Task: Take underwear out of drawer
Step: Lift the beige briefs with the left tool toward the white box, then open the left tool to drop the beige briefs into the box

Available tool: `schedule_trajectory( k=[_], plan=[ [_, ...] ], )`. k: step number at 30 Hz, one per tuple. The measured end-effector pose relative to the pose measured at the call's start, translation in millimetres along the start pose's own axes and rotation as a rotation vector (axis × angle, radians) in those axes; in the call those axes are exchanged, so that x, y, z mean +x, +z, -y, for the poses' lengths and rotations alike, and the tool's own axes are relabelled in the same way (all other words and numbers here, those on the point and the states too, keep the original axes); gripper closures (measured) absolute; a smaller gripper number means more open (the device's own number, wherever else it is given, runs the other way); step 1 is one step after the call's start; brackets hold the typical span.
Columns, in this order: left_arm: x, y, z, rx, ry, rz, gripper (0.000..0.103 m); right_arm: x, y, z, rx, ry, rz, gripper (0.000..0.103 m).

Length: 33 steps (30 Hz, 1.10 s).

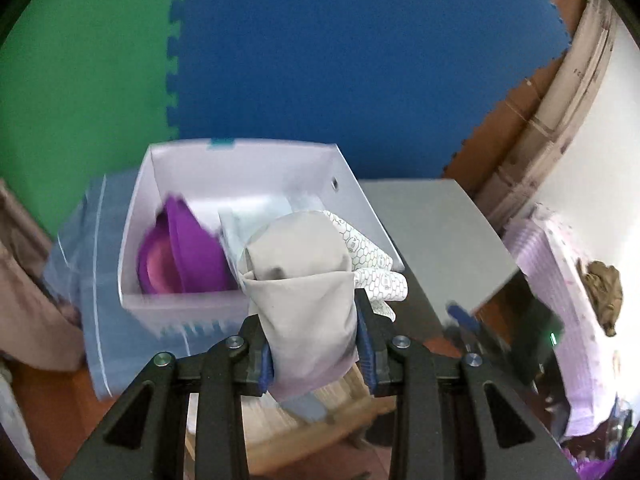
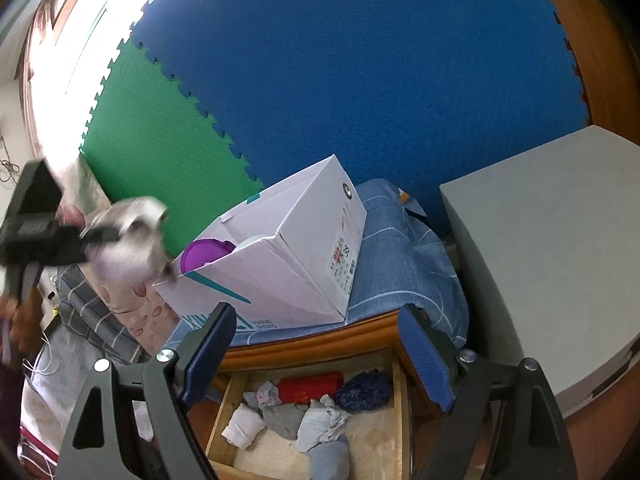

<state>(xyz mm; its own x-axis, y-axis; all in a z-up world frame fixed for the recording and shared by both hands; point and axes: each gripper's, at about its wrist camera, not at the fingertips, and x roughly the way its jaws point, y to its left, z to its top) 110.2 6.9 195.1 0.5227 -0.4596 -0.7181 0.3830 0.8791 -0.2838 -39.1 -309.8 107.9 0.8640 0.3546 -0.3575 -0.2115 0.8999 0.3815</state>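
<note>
The grey underwear point(image 1: 304, 300) is bunched in my left gripper point(image 1: 316, 352), both blue pads pressing its sides, and it hangs above the front edge of the white shoebox point(image 1: 240, 168); in the right wrist view it is a blurred pale lump point(image 2: 128, 236) at nine o'clock, left of the box. Inside the box, at ten o'clock from the garment, sits a purple bowl point(image 1: 188, 248), with patterned white cloth point(image 1: 372, 264) at two o'clock. My right gripper point(image 2: 320, 356) hovers with jaws wide apart and nothing between them, above the open wooden drawer point(image 2: 396, 420) at six o'clock, where more folded garments point(image 2: 308, 412) lie. A grey cabinet point(image 2: 552, 240) stands at three o'clock.
</note>
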Motion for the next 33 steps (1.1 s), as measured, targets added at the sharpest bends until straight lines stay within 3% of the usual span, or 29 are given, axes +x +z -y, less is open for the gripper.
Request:
schedule_trajectory(
  k=[8, 14, 20, 25, 27, 28, 33],
  plan=[
    [71, 70, -41, -0.026, 0.159, -0.034, 0.072, -1, 0, 2, 0.004, 0.014, -0.006, 0.018],
    [118, 90, -89, -0.089, 0.229, -0.081, 0.072, 0, 1, 6, 0.009, 0.017, -0.016, 0.018],
    [147, 96, -121, -0.147, 0.248, -0.076, 0.066, 3, 2, 8, 0.017, 0.016, -0.029, 0.018],
    [152, 98, -134, -0.191, 0.242, -0.062, 0.051, 6, 2, 6, 0.011, 0.011, -0.041, 0.018],
    [149, 100, -133, -0.190, 0.262, -0.056, 0.029, 7, 1, 5, 0.009, 0.008, -0.045, 0.018],
    [145, 100, -131, -0.189, 0.277, -0.051, 0.024, 7, 1, 4, 0.007, 0.007, -0.047, 0.018],
    [107, 92, -110, -0.134, 0.320, 0.068, 0.018, 11, -1, 1, -0.009, -0.003, -0.071, 0.018]
  ],
)
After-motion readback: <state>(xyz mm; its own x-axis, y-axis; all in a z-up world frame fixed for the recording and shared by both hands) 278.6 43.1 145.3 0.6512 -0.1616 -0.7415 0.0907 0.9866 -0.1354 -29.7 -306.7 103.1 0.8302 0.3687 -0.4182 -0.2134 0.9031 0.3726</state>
